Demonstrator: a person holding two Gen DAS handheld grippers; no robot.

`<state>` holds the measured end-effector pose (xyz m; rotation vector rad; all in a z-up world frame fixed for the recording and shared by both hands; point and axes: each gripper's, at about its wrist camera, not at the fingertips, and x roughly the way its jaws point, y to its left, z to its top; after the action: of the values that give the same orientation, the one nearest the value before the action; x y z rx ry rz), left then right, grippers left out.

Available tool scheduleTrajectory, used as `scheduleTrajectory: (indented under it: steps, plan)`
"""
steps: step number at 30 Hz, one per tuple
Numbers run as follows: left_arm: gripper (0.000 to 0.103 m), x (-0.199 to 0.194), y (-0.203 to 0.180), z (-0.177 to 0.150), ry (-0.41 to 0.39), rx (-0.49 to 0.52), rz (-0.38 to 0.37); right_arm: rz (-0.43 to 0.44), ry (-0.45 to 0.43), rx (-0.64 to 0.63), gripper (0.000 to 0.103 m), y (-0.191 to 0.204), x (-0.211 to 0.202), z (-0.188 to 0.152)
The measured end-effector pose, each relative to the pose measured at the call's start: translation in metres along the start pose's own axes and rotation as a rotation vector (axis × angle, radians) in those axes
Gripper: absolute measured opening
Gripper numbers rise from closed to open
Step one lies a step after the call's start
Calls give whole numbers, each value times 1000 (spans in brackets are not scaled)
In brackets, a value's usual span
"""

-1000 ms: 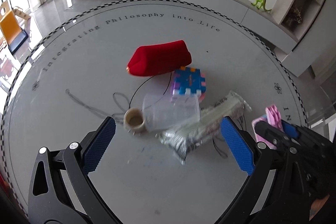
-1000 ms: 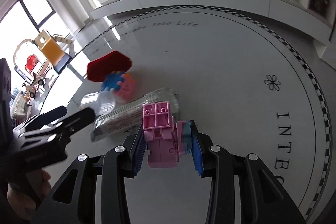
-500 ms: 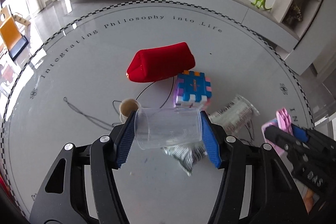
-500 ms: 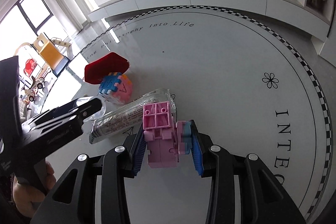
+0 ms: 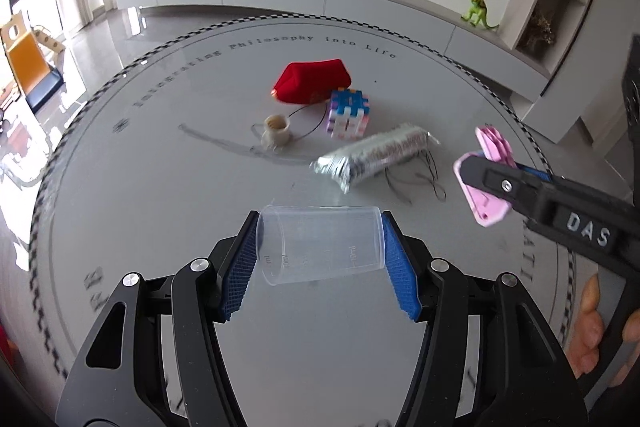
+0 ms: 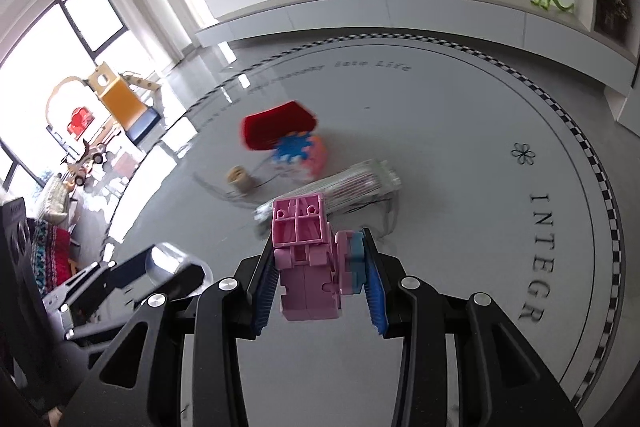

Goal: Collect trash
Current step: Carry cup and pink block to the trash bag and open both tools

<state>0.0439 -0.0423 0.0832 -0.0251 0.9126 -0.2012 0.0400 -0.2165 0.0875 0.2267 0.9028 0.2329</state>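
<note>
My left gripper [image 5: 320,247] is shut on a clear plastic measuring cup [image 5: 320,245], held sideways above the round grey table [image 5: 160,211]. My right gripper [image 6: 320,267] is shut on a pink toy block figure [image 6: 306,255], also lifted off the table; the toy shows in the left wrist view [image 5: 486,179]. On the table lie a silver foil wrapper [image 5: 372,157], a small tape roll [image 5: 276,133], loose black string [image 5: 416,183], a red pouch [image 5: 314,81] and a coloured puzzle cube [image 5: 347,113].
The table carries printed lettering and a checkered ring near its edge [image 5: 532,147]. A green dinosaur toy [image 5: 478,5] stands on the low white ledge behind. A yellow play slide [image 6: 116,95] stands on the floor at the left.
My left gripper closed on the clear cup, lifted it and pulled back from the pile. My right gripper kept hold of the pink toy and rose too.
</note>
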Motion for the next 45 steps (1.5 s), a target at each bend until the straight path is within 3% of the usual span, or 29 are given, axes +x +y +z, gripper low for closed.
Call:
scheduleTrajectory:
  steps: [11, 23, 35, 45]
  plan:
    - [58, -67, 36, -73, -41, -81, 33, 92, 40, -110, 40, 78, -21, -58]
    - [58, -129, 95, -169, -68, -192, 141, 218, 139, -251, 40, 175, -17, -139]
    - [58, -187, 162, -291, -58, -384, 273, 353, 252, -492, 40, 296, -19, -232]
    - [58, -217, 218, -385, 7, -584, 424, 435, 365, -715, 40, 380, -14, -312]
